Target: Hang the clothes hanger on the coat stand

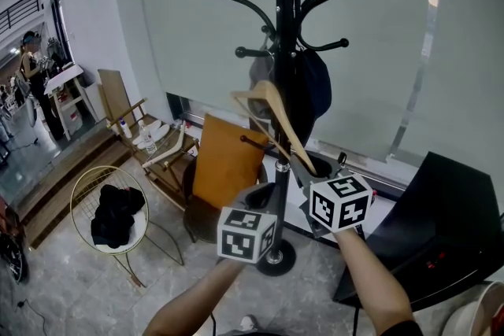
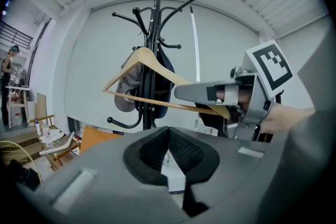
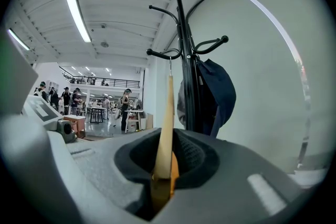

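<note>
The right tool (image 3: 167,140) gripped one end of the wooden clothes hanger (image 1: 266,108), holding it up close beside the coat stand (image 1: 283,27); the left tool (image 2: 168,132) was closed, empty

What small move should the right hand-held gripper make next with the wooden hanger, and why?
Probably lower the right hand-held gripper slightly, jaws closed on the wooden hanger. Its metal hook reaches up to an arm of the coat stand, but I cannot tell whether it rests over it. A small drop would likely show whether the arm carries it.
</note>
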Motion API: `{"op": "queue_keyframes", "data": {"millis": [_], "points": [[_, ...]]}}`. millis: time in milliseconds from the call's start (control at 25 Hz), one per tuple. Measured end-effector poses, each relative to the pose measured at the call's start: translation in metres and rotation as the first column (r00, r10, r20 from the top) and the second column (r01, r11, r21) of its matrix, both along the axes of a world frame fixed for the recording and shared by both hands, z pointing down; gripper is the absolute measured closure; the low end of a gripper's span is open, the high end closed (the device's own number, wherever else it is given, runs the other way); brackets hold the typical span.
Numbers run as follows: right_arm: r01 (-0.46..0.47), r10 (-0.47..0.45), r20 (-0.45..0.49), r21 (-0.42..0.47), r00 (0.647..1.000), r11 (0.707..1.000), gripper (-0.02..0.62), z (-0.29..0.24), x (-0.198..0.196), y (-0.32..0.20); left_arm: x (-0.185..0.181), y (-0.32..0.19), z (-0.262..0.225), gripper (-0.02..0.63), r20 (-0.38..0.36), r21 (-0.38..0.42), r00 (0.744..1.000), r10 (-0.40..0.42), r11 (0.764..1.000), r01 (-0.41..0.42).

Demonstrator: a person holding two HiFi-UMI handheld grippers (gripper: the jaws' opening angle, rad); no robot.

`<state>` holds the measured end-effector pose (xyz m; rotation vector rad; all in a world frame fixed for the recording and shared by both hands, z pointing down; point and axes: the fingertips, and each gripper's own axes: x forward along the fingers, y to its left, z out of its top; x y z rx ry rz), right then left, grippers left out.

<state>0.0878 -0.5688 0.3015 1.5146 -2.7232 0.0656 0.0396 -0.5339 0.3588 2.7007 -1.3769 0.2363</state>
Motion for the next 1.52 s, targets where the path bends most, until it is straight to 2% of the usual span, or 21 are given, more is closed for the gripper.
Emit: {"op": "queue_keyframes", "data": {"millis": [320, 1520], "points": [[-0.003, 0.003, -0.005, 0.052, 1.0, 0.999, 0.529, -0.008, 0.001, 0.007, 0.002, 0.006, 0.002, 0.601, 0.005, -0.005, 1.0, -0.005, 1.0, 0.005], [-0.003, 0.003, -0.01, 0.052, 1.0, 0.999, 0.483, -0.003, 0.025, 0.048, 0.022, 0.044, -0.005, 0.601, -0.021, 0.007, 1.0, -0.023, 1.0, 0.023]]}}
